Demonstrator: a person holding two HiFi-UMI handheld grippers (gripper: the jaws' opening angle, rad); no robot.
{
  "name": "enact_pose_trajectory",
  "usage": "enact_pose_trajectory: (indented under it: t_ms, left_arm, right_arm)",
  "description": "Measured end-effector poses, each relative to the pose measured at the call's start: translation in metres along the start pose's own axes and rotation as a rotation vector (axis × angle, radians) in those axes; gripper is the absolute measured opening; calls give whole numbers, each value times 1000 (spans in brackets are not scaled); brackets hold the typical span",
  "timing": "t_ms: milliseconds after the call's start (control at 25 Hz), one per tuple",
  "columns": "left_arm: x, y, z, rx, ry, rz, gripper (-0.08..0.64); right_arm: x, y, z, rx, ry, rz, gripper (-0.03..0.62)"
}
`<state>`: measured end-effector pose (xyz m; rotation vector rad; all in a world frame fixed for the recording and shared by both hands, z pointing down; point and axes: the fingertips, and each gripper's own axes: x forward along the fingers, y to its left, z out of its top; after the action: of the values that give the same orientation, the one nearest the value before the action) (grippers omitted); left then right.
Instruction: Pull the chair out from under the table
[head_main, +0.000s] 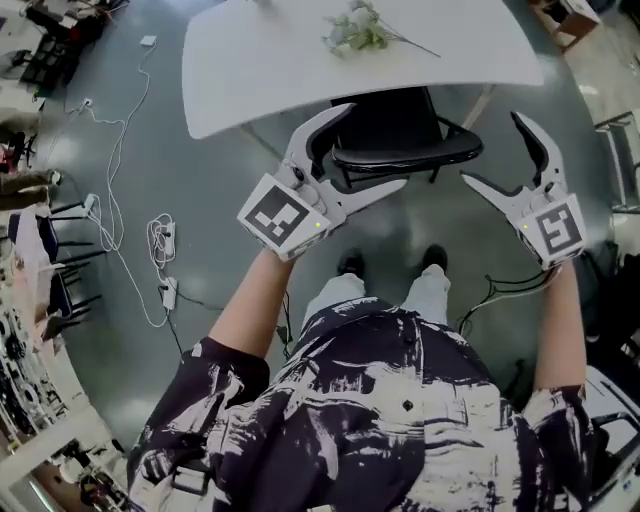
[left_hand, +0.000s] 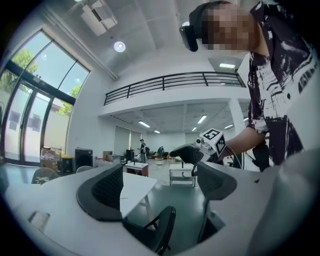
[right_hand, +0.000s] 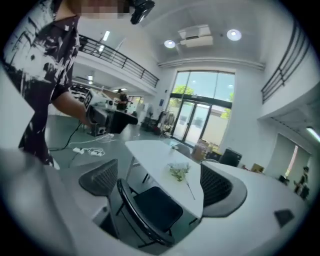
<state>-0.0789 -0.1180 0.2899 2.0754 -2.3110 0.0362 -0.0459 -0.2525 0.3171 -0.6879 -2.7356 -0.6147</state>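
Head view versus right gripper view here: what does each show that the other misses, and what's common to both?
Head view only: the marker cube on the right gripper and the person's shoes. Right gripper view only: glass doors, a balcony railing and ceiling lights. Both: the white table, the flower sprig on it, the black chair partly under it, and the open left gripper.

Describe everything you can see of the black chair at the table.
The chair is black, with a padded-looking seat, a curved backrest rim on the near side and thin dark legs that look like metal. It stands upright on the grey floor, its seat partly under the white table. The left hand-held gripper is open at the backrest's left end, not closed on it; contact is unclear. The right hand-held gripper is open, apart from the chair.
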Motion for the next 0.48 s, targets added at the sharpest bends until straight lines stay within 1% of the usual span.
enact_pose_trajectory:
  t_ms: [120, 200, 240, 360, 480]
  left_arm:
    - [21, 15, -39, 47, 116, 89, 442]
    - [35, 20, -70, 87, 220, 131, 442]
    - [41, 22, -89, 107, 282, 140, 442]
    - [49, 23, -155, 141, 473, 120, 442]
    - [41, 19, -234, 161, 659, 60, 442]
  right_arm:
    - [22, -3, -56, -168, 112, 208, 500]
    - [36, -3, -97, -245, 174, 326, 500]
    - [43, -2, -117, -281, 204, 374, 500]
    - [64, 6, -178, -378, 308, 477, 500]
    - [88, 23, -230, -447, 400, 541, 500]
